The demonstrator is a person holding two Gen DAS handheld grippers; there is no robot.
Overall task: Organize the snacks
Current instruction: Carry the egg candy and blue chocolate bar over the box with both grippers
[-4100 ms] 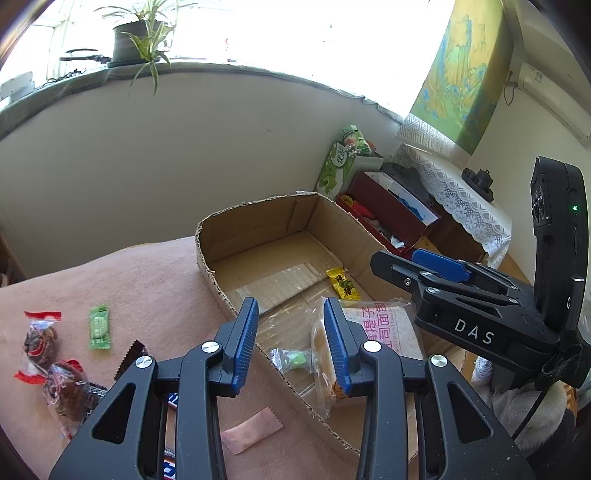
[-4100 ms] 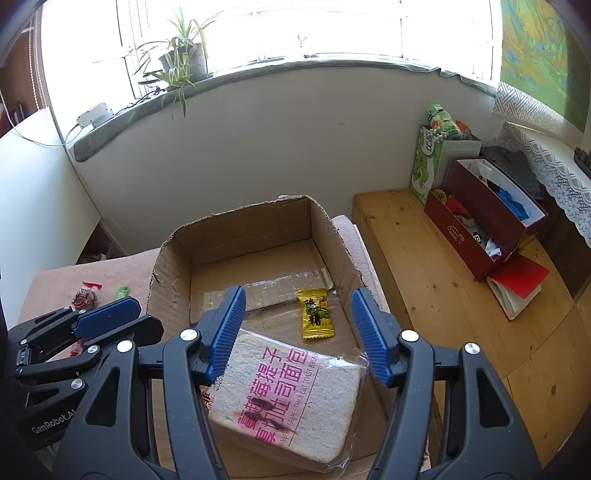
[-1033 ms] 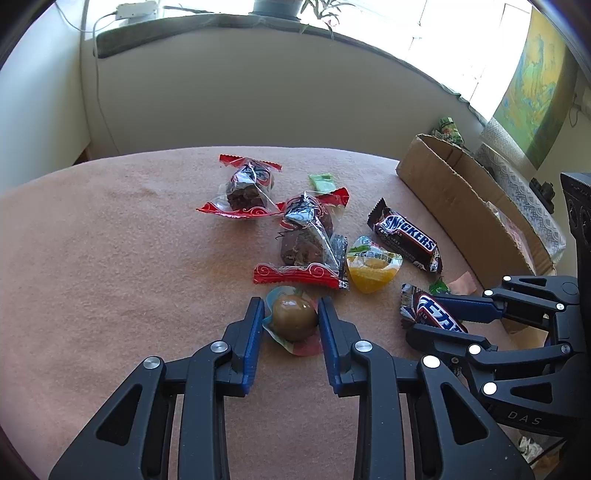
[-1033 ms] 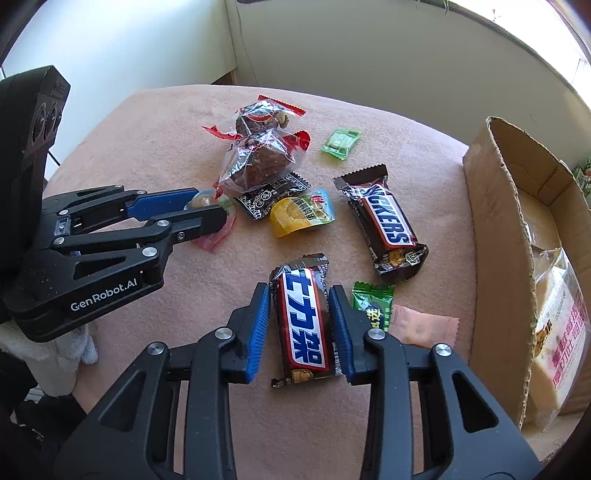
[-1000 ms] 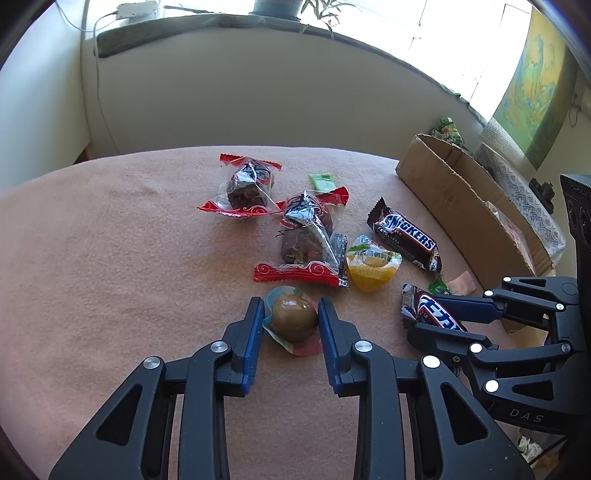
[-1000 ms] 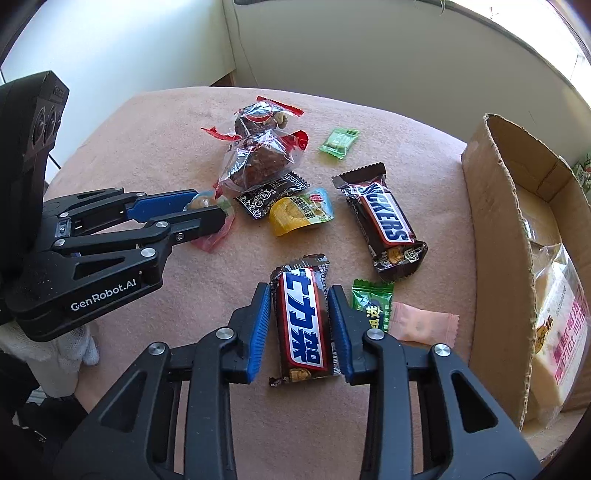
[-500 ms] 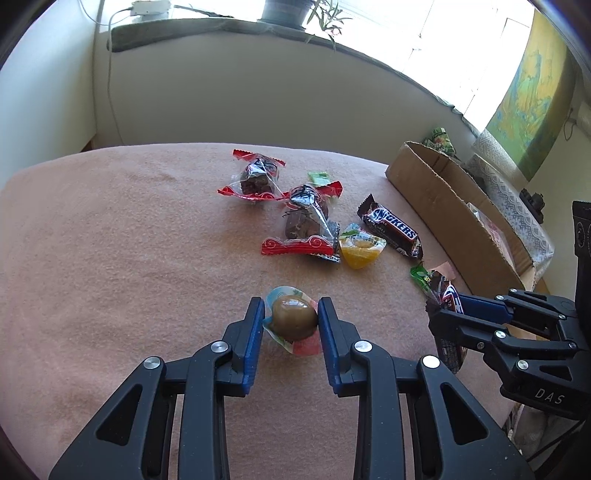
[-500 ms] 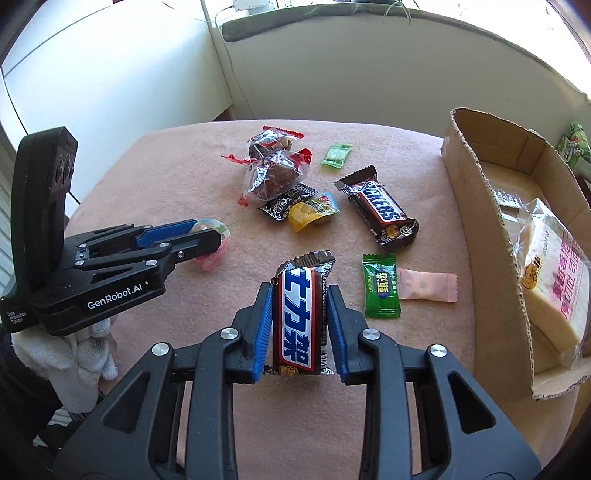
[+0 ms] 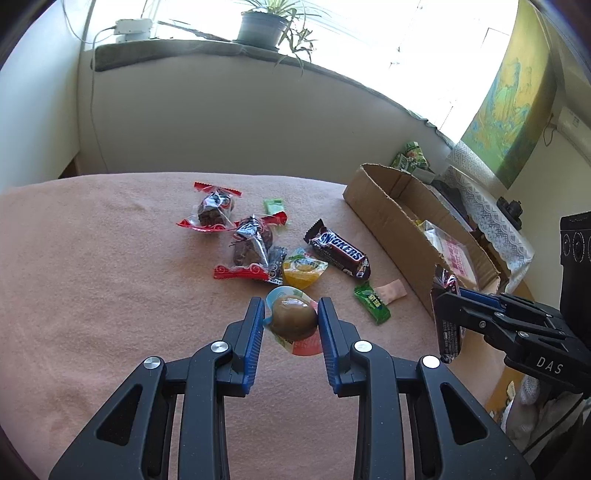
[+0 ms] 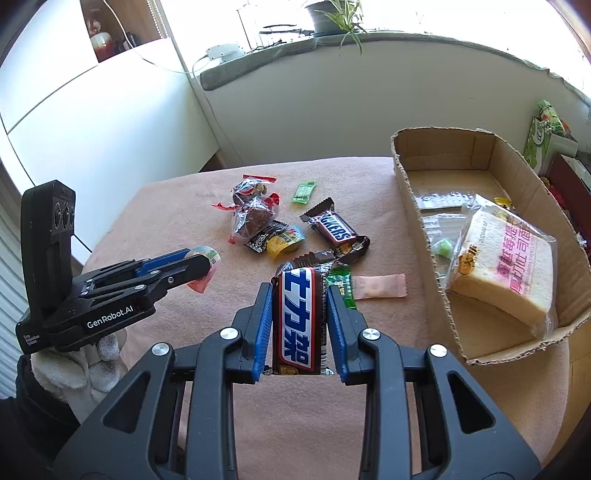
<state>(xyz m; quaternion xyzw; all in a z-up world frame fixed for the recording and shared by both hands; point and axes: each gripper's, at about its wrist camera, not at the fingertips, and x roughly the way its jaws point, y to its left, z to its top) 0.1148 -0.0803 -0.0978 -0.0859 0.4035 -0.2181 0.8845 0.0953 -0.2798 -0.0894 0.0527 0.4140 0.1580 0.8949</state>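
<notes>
Nearest to us, our left gripper (image 9: 291, 317) has its blue fingers (image 9: 255, 332) pressed narrow on a packaged brown egg (image 9: 294, 320), which hangs clear above the pink-covered worktop (image 9: 92, 295). Our right gripper (image 10: 300, 314) has its fingers (image 10: 264, 325) clamped on the long sides of a chocolate bar with a blue-and-white label (image 10: 300, 317), lifted off the worktop and standing roughly upright between them. Just beyond that bar lie a small green candy (image 10: 341, 282) and a pale pink sachet (image 10: 380, 286), touching or nearly so. Farther out, near the middle of the worktop, sits a loose cluster: a Snickers bar (image 9: 338, 253), a yellow jelly cup (image 9: 303, 267) just beside it, a small dark patterned wrapper (image 10: 266, 236), and two clear-wrapped brown cakes with red ends (image 9: 251, 247) (image 9: 214, 212), with a light green sweet (image 9: 275, 205) behind them. To the right stands the open cardboard box (image 10: 406, 192), its near corner torn, holding a bagged slice of toast bread (image 10: 506, 266), a small green item in clear wrap (image 10: 441, 246) and a yellow packet (image 10: 502, 201) at the far side. In the right wrist view a white-gloved hand (image 10: 74, 369) carries the left gripper. Beyond the worktop, a potted plant (image 9: 264, 24) stands on the windowsill.
</notes>
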